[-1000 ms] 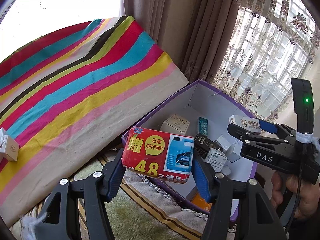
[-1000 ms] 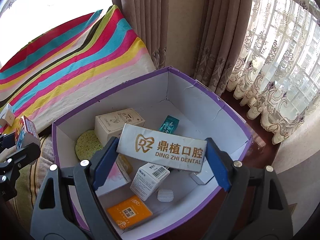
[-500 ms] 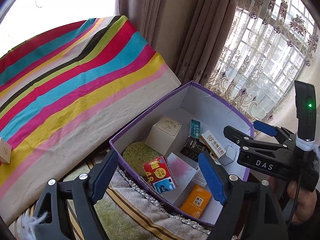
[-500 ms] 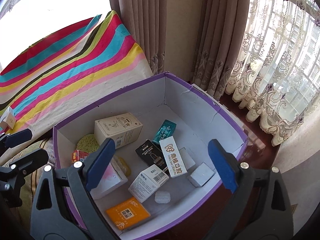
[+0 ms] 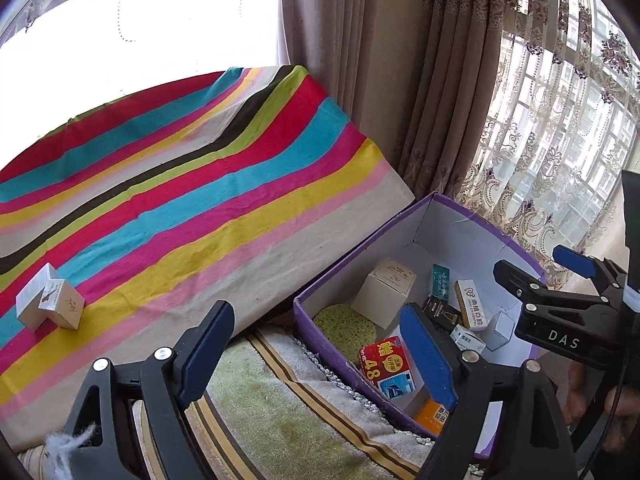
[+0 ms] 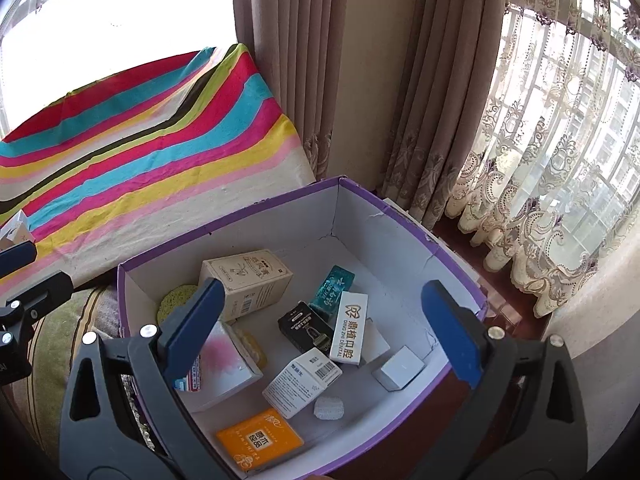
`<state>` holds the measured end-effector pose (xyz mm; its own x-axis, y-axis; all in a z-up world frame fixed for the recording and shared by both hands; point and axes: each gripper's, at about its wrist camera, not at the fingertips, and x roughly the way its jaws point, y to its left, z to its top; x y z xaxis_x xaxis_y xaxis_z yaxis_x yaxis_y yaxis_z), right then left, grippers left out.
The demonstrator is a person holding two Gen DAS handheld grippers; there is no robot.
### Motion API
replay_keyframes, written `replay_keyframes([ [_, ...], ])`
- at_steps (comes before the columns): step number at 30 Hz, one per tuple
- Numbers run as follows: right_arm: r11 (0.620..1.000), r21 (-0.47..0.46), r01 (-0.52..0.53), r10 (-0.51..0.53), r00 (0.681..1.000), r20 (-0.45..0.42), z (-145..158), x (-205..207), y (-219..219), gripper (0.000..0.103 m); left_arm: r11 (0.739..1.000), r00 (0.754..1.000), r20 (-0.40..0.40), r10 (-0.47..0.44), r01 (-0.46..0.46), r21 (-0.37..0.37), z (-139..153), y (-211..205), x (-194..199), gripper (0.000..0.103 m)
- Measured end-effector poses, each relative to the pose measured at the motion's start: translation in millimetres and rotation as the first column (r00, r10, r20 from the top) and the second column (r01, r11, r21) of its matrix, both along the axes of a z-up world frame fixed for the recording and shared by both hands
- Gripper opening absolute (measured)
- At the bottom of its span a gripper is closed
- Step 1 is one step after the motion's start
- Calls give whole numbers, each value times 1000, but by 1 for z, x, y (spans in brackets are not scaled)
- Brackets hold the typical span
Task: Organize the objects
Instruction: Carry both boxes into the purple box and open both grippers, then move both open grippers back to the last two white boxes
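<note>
Both tongs are gaping empty: left gripper, right gripper; only the left wrist view is showing two small cartons lying at left on the striped cloth; the right is showing the purple box at centre

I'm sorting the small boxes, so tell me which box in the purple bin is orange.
The flat orange box lies at the near end of the purple bin, in front of the white barcode box. The other boxes are white, beige, black, teal or red.

An open purple box with white inside walls holds small cartons: a red one lying flat near the left wall, a white dental carton flat mid-box, an orange one nearest.
</note>
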<state>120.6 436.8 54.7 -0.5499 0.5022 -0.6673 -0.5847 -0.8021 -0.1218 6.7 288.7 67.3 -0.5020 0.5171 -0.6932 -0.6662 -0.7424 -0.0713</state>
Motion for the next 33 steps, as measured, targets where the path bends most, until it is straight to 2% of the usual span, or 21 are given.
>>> replay_keyframes([
  [2, 999, 35, 6, -6, 1000, 4, 2, -2, -4, 100, 1000, 999, -44, 2, -1, 15, 6, -7, 2, 86],
  [5, 999, -16, -41, 41, 999, -14, 2, -4, -6, 100, 1000, 995, -102, 16, -14, 22, 11, -15, 4, 86],
  [6, 997, -42, -58, 57, 998, -27, 2, -3, -7, 100, 1000, 995, -99, 8, -5, 22, 12, -18, 3, 86],
  [9, 993, -95, -75, 71, 997, -37, 0, -5, -11, 100, 998, 999, -42, -7, 9, 55, 10, -30, -2, 86],
  [12, 993, -88, -76, 76, 997, -12, -2, -9, -21, 100, 999, 1000, 1, 14, -14, 46, 4, -41, -7, 86],
  [15, 989, -118, -89, 89, 996, -6, -4, -13, -29, 100, 996, 999, 45, 22, -26, 84, 0, -57, -11, 86],
  [23, 977, -135, -164, 165, 986, -2, -5, -31, -60, 100, 988, 990, 88, 113, -121, 98, -7, -101, -23, 86],
  [33, 958, -166, -235, 240, 971, 13, -8, -54, -91, 100, 955, 955, 132, 265, -279, 101, -16, -166, -37, 86],
])
